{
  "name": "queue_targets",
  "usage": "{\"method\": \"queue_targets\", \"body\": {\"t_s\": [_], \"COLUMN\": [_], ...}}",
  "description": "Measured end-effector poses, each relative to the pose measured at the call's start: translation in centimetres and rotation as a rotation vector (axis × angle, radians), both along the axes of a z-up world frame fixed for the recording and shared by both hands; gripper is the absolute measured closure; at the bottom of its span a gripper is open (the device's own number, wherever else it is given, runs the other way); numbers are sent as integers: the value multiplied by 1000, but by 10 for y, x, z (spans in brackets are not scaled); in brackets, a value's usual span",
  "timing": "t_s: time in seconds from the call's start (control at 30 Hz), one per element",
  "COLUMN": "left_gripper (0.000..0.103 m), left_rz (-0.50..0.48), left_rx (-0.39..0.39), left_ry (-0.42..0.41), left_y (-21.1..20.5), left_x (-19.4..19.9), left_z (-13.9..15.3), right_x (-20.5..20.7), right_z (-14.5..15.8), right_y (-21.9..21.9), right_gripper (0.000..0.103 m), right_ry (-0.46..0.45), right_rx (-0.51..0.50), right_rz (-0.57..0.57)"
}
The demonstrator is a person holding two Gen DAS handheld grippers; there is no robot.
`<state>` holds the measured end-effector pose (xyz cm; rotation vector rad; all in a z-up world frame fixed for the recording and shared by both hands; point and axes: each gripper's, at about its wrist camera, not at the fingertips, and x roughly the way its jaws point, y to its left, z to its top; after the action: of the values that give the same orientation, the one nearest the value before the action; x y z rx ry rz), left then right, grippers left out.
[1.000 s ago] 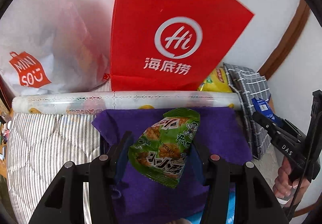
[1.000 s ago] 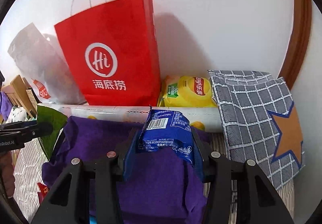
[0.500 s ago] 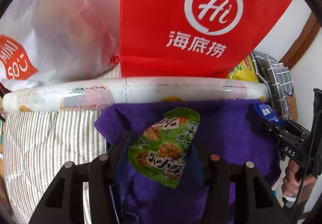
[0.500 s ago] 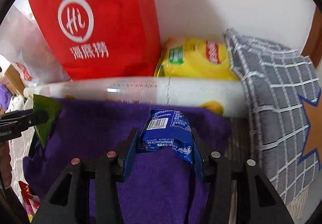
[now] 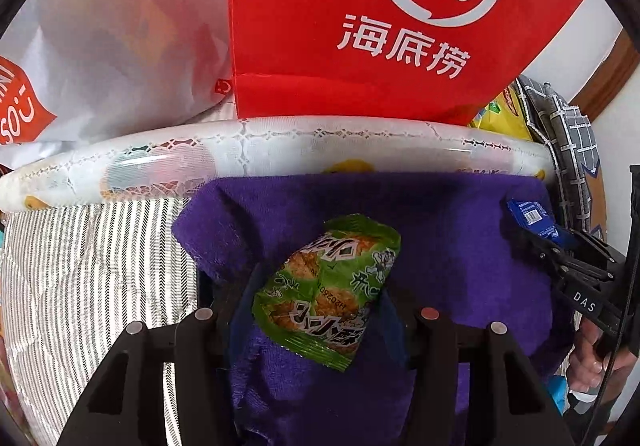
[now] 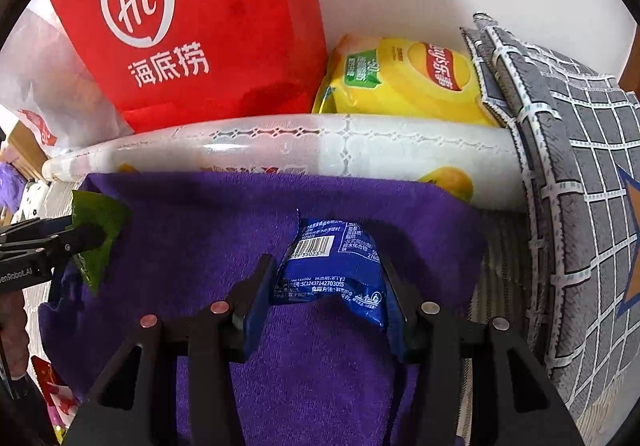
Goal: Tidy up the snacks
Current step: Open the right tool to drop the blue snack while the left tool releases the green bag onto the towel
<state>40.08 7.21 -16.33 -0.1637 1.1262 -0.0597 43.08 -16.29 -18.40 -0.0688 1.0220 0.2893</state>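
My left gripper (image 5: 320, 286) is shut on a green snack packet (image 5: 328, 290) and holds it low over a purple towel (image 5: 440, 221). My right gripper (image 6: 332, 274) is shut on a blue snack packet (image 6: 332, 270) over the same purple towel (image 6: 200, 213). The right gripper with its blue packet (image 5: 532, 217) shows at the right edge of the left wrist view. The left gripper with its green packet (image 6: 96, 230) shows at the left edge of the right wrist view.
A red paper bag (image 6: 192, 25) and a white plastic bag (image 5: 100, 37) stand against the wall. A yellow chip bag (image 6: 404, 81) lies behind a long white patterned roll (image 6: 280, 145). A grey checked cushion (image 6: 568, 165) is at the right. A striped quilt (image 5: 88, 270) lies at the left.
Both grippers have moved forward and lower toward the purple towel and the white roll, each still holding its packet. The bags at the back look larger.
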Motion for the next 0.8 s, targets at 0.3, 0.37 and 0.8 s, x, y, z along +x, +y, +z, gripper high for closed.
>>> {"method": "queue_targets", "body": {"t_s": [0.3,0.37,0.8], "left_gripper": [29,25,23], "left_rz": [-23,-34,-100], "left_rx": [-26,-8,21], "left_ry": [13,0,-215], "left_y": [-5,-9,-24], "left_x": [-1,-4,-60], "left_z": [3,10,87], "right_x": [-7,-11,-97], "right_z": [6,14,74], "right_y": [6,5,-39], "right_gripper": [39,36,24], "right_ry": [-12,-26,-166], "right_rx": [3,5,-38], "right_rz": [14,11,-87]}}
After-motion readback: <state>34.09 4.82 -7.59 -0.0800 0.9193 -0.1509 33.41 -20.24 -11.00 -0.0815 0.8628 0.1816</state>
